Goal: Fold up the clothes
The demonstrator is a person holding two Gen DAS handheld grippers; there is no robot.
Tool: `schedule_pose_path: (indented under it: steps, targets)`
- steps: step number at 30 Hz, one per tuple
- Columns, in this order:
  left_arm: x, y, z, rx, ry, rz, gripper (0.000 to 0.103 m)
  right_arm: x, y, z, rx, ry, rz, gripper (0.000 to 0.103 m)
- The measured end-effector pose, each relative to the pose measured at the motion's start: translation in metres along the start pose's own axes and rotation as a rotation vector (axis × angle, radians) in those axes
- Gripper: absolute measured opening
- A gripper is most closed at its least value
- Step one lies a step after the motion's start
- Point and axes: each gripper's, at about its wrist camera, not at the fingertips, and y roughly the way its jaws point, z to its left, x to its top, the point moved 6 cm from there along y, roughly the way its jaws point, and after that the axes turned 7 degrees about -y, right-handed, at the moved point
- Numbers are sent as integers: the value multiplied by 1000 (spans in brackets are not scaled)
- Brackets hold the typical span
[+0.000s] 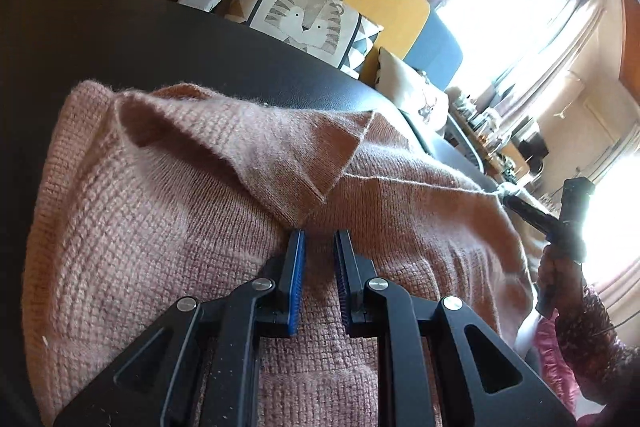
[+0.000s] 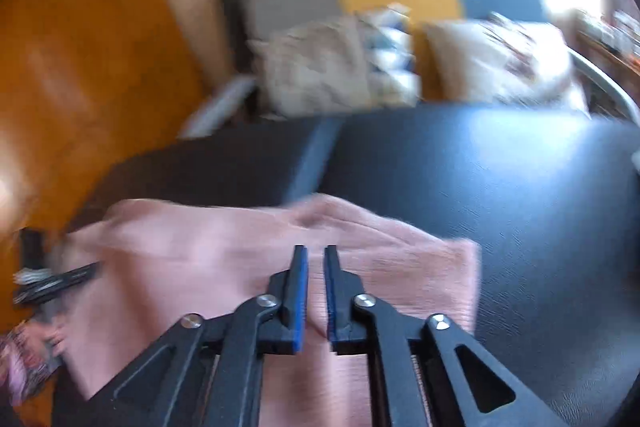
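A pink knitted sweater (image 1: 168,227) lies on a black padded surface (image 1: 120,39), with one flap (image 1: 256,147) folded over its middle. My left gripper (image 1: 319,239) hovers just above the sweater near the flap's corner, jaws a little apart with nothing between them. The right gripper (image 1: 516,203) shows at the sweater's far right edge. In the blurred right wrist view, my right gripper (image 2: 316,255) is over the sweater (image 2: 192,259), jaws slightly apart and empty. The left gripper (image 2: 60,279) shows at the sweater's left edge.
The black surface (image 2: 500,195) extends bare to the right of the sweater. Behind it stands a sofa with a tiger-print cushion (image 1: 304,19) and other cushions (image 2: 320,67). A bright window (image 1: 512,7) and a cluttered table (image 1: 492,135) are at the right.
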Motion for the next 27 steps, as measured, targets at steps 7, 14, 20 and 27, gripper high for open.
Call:
schedule_pose_path:
  steps: [7,14,20,27]
  targets:
    - [-1,0,1,-15,-4,-7,16,-21,28,7,-58,-175,274,23]
    - [-1,1,3,-39,-19,-10,16,-36,24,18,-51,-232,225,26]
    - [0,2,3,-48,-24,-12,16,-28,20,28,-171,-283,157,5]
    - [0,2,4,-54,-26,-14,16,-25,27,-9,-222,-106,108,6]
